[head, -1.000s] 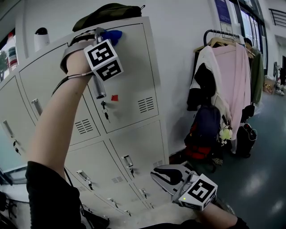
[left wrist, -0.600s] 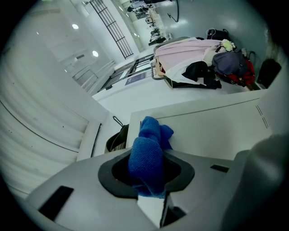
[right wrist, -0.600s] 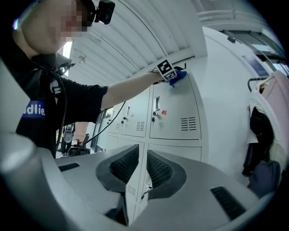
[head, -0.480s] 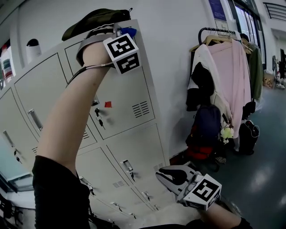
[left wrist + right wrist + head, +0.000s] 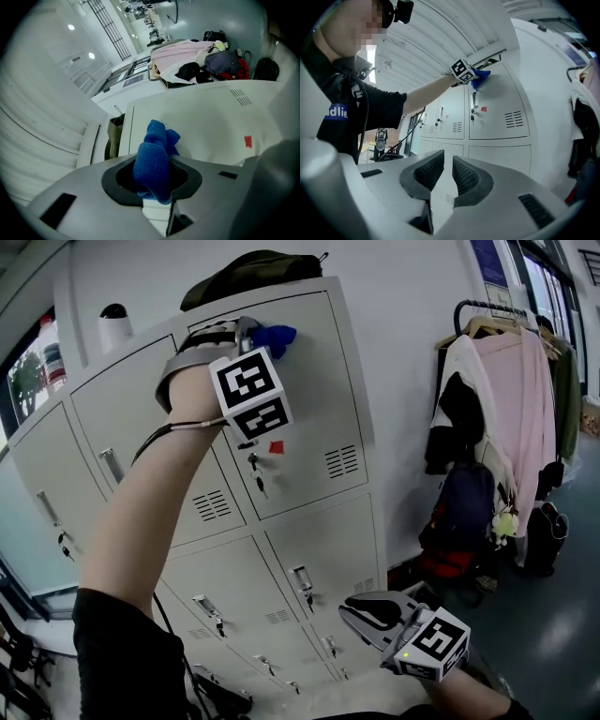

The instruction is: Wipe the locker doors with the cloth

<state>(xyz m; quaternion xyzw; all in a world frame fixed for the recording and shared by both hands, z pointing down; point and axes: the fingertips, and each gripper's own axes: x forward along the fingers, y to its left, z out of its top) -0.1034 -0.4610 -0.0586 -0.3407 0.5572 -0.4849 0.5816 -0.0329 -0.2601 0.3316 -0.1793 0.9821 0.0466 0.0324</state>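
Blue and bunched up, the cloth (image 5: 154, 159) was gripped in the left tool (image 5: 157, 182). Its two jaws were clenched on the cloth, so a lump of it stuck out in front. The person's left arm (image 5: 141, 512) reached up high. The cloth was pressed against the top right locker door (image 5: 314, 399), close to that door's top edge. Lower down on the same door there was a small red tag (image 5: 276, 447), a key (image 5: 255, 474) hanging from the lock, and a set of little air slots (image 5: 341, 461). The lockers (image 5: 234, 559) were pale grey metal, with more doors below and to the left, each with its own handle. A dark bag (image 5: 253, 266) lay on top of the lockers, and a white bottle with a black cap (image 5: 114, 326) stood up there too, further left. The right tool (image 5: 373, 612) hung low down, well apart from the cloth, in front of the bottom lockers. Its jaws were pulled together with only a thin slit between them, and nothing was in them. To the right of the lockers, by the white wall, stood a clothes rack (image 5: 487, 307). A pink top (image 5: 520, 418) and other clothes hung on it, and a dark backpack (image 5: 464, 507) was below them.
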